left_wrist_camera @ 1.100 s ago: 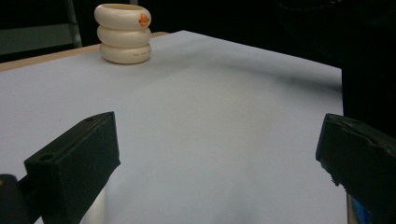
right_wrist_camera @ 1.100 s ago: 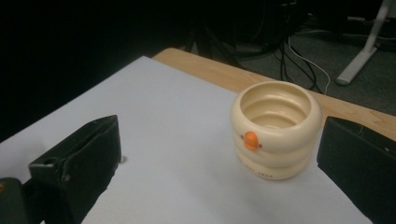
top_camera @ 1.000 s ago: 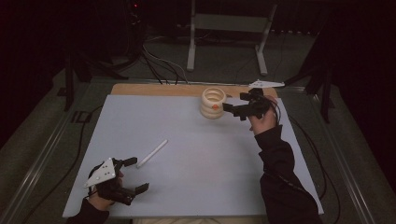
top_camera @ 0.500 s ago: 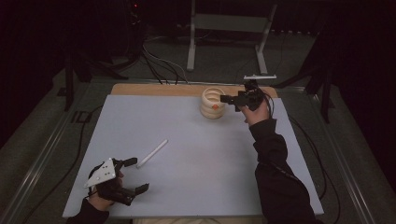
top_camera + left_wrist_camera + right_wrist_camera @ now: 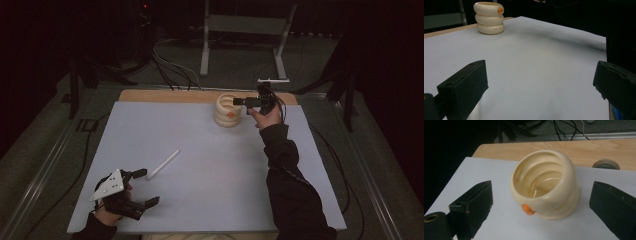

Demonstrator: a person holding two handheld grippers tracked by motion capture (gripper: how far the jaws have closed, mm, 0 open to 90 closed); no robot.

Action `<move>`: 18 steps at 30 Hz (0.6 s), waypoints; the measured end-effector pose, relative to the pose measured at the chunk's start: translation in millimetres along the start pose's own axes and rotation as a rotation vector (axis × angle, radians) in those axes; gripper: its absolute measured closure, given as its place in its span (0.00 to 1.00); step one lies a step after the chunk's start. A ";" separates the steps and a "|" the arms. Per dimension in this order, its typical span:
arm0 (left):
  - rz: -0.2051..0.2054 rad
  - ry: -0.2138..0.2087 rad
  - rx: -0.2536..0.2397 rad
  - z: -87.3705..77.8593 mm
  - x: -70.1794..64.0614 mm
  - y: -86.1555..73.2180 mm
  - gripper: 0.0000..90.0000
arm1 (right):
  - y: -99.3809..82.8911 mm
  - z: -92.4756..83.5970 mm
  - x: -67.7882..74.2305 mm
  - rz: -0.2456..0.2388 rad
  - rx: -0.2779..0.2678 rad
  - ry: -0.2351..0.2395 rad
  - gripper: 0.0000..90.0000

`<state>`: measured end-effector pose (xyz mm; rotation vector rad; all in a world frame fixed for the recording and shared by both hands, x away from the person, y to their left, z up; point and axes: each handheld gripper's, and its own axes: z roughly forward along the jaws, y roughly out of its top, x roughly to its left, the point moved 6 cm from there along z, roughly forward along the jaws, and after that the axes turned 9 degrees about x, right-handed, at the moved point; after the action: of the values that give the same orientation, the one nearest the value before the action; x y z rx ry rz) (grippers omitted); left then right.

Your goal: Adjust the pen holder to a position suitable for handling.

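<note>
A cream ribbed cup (image 5: 228, 111) with an orange dot stands at the far side of the pale grey mat (image 5: 210, 165). My right gripper (image 5: 239, 102) is held level at its rim from the right. In the right gripper view the cup (image 5: 544, 185) stands between the two black jaws without touching either; the jaws have just been closing a little. A white stick (image 5: 162, 164) lies on the mat at the near left. My left gripper (image 5: 149, 187) rests near the front left corner, open, its tip close to the stick. The cup (image 5: 489, 18) is far off in the left gripper view.
A wooden table strip (image 5: 165, 95) runs behind the mat, with a round cable hole (image 5: 605, 165) near the cup. A metal stand (image 5: 245, 40) and cables lie on the floor beyond. The person's dark right sleeve (image 5: 290, 185) crosses the mat's right side.
My right gripper has shifted a little farther back and down, closer around the cup. The left gripper and the stick have stayed where they were.
</note>
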<state>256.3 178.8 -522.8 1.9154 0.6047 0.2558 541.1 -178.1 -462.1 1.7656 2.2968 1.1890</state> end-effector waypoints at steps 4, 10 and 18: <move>0.001 0.001 -0.003 0.0 0.3 0.4 0.00 | 4.9 7.8 -5.3 0.034 -0.004 -0.027 0.14; -0.001 -0.002 -0.001 0.4 0.3 0.0 0.00 | 12.4 17.7 -11.3 0.070 -0.006 -0.071 0.26; -0.003 -0.003 0.001 0.3 0.6 -0.8 0.00 | 16.2 31.6 -17.8 0.089 0.035 -0.138 0.44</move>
<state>256.8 179.0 -523.7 1.9158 0.6055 0.2506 574.7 -174.3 -483.0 1.9146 2.1968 1.0086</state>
